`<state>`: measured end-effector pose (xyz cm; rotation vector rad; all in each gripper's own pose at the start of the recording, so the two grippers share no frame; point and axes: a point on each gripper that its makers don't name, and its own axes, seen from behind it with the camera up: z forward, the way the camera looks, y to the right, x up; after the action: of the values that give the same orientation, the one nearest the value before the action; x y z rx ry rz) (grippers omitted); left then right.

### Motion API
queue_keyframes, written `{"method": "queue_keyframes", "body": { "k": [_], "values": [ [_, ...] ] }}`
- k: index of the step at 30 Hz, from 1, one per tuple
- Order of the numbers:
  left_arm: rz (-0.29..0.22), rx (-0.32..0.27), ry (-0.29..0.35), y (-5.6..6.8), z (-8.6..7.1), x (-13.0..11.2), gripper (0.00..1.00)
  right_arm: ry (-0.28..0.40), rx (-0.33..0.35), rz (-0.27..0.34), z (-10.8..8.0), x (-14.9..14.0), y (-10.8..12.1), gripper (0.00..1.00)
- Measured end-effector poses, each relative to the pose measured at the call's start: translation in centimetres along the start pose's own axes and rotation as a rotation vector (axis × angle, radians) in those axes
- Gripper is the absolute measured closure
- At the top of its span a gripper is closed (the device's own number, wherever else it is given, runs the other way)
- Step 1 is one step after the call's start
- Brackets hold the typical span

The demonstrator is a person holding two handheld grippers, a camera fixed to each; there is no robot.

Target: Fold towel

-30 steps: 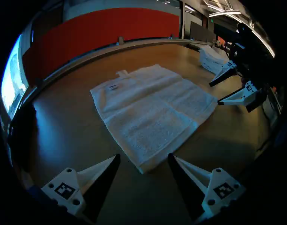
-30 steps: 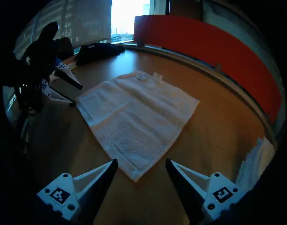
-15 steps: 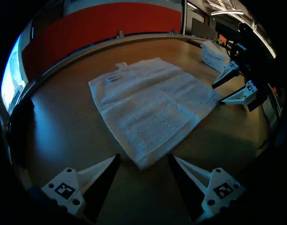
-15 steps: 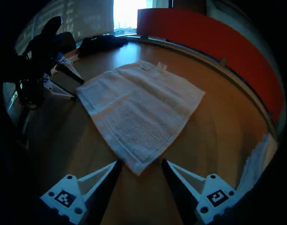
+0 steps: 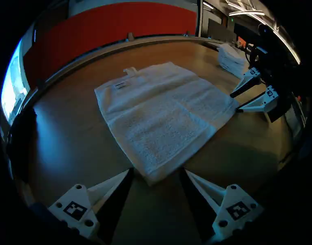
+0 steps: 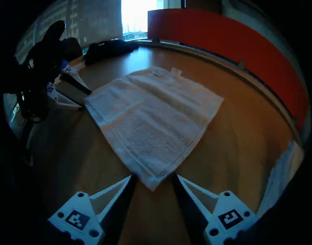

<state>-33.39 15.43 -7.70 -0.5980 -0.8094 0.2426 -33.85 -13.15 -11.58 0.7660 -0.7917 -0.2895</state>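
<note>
Left gripper (image 5: 156, 174): fingers parted, low over the table (image 5: 70, 134); one corner of the towel (image 5: 164, 118) lies in the gap; neither finger seen pressing on it. Right gripper (image 6: 153, 179): parted the same way, straddling the next corner along the same towel edge; holds nothing. In the left gripper view the right gripper's tips sit just beside that corner. Towel: white, spread flat mid-table, a small tab (image 5: 130, 72) at its far edge. Stack of folded towels (image 5: 231, 59) farther along the wooden table, well apart from the spread one; red panel (image 5: 115, 28) runs behind the table's far rim.
</note>
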Motion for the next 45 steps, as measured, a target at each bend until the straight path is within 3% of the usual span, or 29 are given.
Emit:
{"method": "queue_keyframes", "body": {
  "k": [7, 11, 16, 19, 23, 32, 45],
  "values": [
    [-0.005, 0.004, -0.005, 0.0, 0.1, 0.1, 0.28, -0.002, 0.001, 0.004, 0.1, 0.1, 0.0, 0.64],
    [-0.009, 0.009, -0.006, 0.0, 0.1, 0.1, 0.45, -0.002, 0.004, 0.006, 0.2, 0.1, -0.1, 0.74],
    [-0.003, 0.004, -0.007, 0.3, 0.2, 0.2, 0.55, 0.004, 0.011, 0.007, 0.3, 0.3, -0.4, 0.88],
    [-0.002, 0.005, -0.009, 0.3, 0.2, 0.2, 0.74, 0.006, 0.011, 0.006, 0.2, 0.3, -0.5, 0.89],
    [-0.004, 0.008, -0.011, 0.3, 0.2, 0.3, 0.84, 0.006, 0.015, 0.008, 0.2, 0.4, -0.6, 0.9],
    [-0.029, 0.015, 0.006, 0.0, -0.4, 1.5, 0.87, 0.035, 0.009, 0.013, -0.5, 1.8, -0.5, 0.91],
    [-0.064, 0.02, 0.057, -0.3, -4.0, 5.0, 0.87, 0.115, -0.034, 0.02, -3.7, 5.9, 0.3, 0.91]
  ]
}}
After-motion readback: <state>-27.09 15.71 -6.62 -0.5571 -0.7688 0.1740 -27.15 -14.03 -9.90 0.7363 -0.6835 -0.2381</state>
